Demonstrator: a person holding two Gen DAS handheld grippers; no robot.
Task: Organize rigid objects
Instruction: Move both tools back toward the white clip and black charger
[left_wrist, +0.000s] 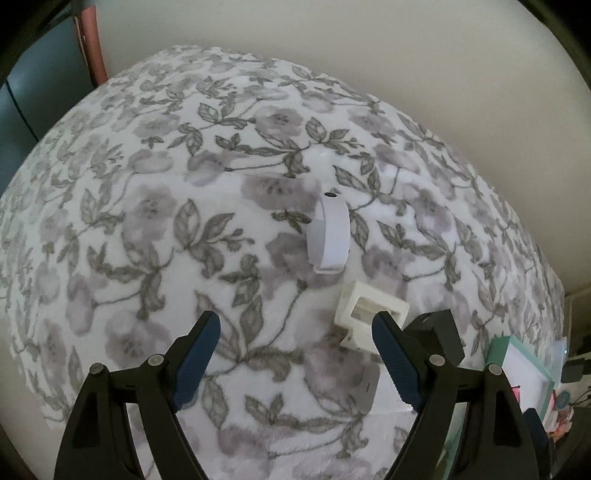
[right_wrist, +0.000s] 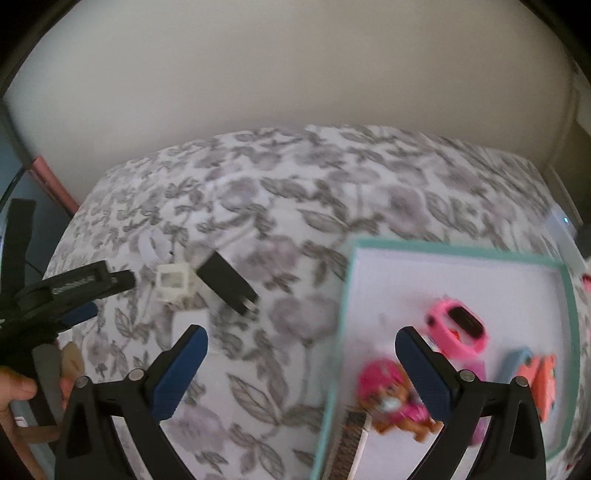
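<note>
On a floral blanket (left_wrist: 155, 206) lie a white band (left_wrist: 330, 234), a cream square frame piece (left_wrist: 364, 314) and a black block (left_wrist: 441, 334). My left gripper (left_wrist: 295, 332) is open and empty, its right finger just in front of the cream piece. In the right wrist view the cream piece (right_wrist: 173, 282), the black block (right_wrist: 226, 286) and a small white flat piece (right_wrist: 190, 326) lie left of centre. My right gripper (right_wrist: 301, 349) is open and empty above the blanket beside a teal-rimmed white box (right_wrist: 456, 251) holding a pink watch (right_wrist: 458, 326), a pink toy figure (right_wrist: 391, 398) and an orange item (right_wrist: 545, 380).
The left gripper (right_wrist: 77, 291) and the hand holding it show at the far left of the right wrist view. A beige wall runs behind the bed. The box edge (left_wrist: 524, 369) shows at the lower right of the left wrist view. A pink-brown post (left_wrist: 90, 40) stands at the back left.
</note>
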